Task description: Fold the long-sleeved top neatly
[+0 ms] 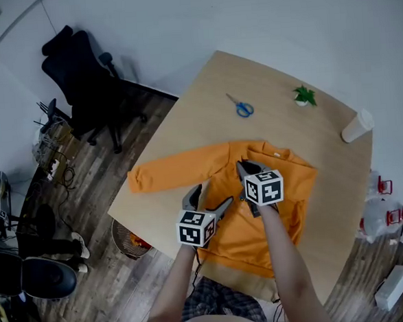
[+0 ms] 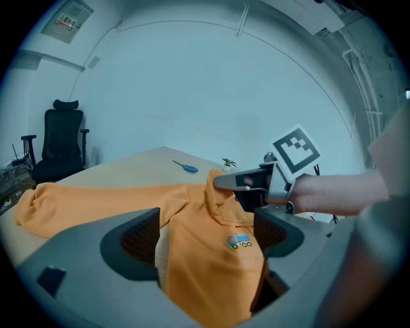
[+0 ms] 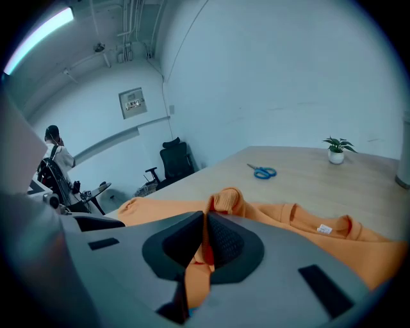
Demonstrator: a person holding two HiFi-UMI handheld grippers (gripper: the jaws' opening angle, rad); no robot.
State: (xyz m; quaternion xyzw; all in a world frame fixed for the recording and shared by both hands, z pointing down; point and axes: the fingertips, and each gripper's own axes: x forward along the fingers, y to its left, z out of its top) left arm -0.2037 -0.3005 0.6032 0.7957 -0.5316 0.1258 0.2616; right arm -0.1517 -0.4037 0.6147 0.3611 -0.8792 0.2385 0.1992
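Head view showed an orange long-sleeved cotton top (image 1: 228,244) lying flat on a pale wooden table (image 1: 205,115), collar away from the person and hem close to the near edge. One sleeve (image 1: 175,171) stretched out straight toward the table's left side. The right gripper (image 1: 245,169) hung above the chest, its jaws pressed together on the ribbed cuff (image 3: 225,200) of the other sleeve, which poked up past the pads. The left gripper (image 1: 207,199) was just beside it with jaws wide apart and gripping nothing, the body of the top lying beneath and between them. The likeliest trouble, as I judged it, was that only a thin pinch of cuff was held. A quick pull could slide it free, and the sleeve would drop in a crooked heap. With the left gripper pinning nothing, a tug on the sleeve could also drag the body, wrinkle it or pull the hem off the edge. The two grippers were close enough to knock together. A pair of blue-handled scissors (image 1: 240,107), a small green potted plant (image 1: 304,96) and a white paper cup (image 1: 357,126) stood well apart from the top at the far side, out of the way. A black office chair (image 1: 82,76) stood on the floor beyond the table.
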